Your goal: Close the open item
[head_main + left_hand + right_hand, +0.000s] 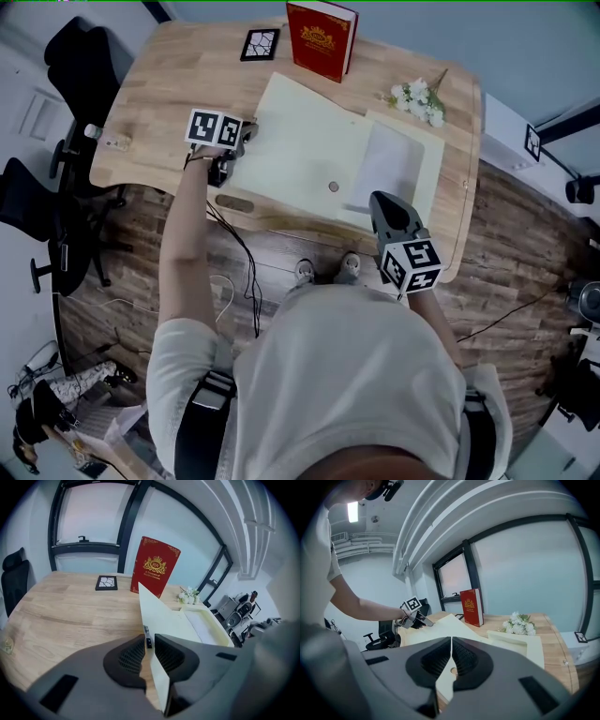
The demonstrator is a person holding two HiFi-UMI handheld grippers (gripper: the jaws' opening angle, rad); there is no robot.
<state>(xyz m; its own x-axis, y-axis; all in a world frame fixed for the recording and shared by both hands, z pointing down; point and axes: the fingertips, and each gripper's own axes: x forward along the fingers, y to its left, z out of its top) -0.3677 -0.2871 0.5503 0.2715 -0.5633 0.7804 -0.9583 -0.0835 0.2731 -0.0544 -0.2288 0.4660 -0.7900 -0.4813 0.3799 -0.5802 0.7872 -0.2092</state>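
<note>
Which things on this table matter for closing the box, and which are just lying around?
For the job:
- cream box, open
- its raised lid
- left tool, clamped on the lid's edge
- right tool, shut, at the box's front

Lying about:
- red book
- white flowers
- small black square tile

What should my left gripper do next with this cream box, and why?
Probably swing the lid over onto the box base: the left gripper grips the lid's raised free edge, and the base lies open beside it.
</note>
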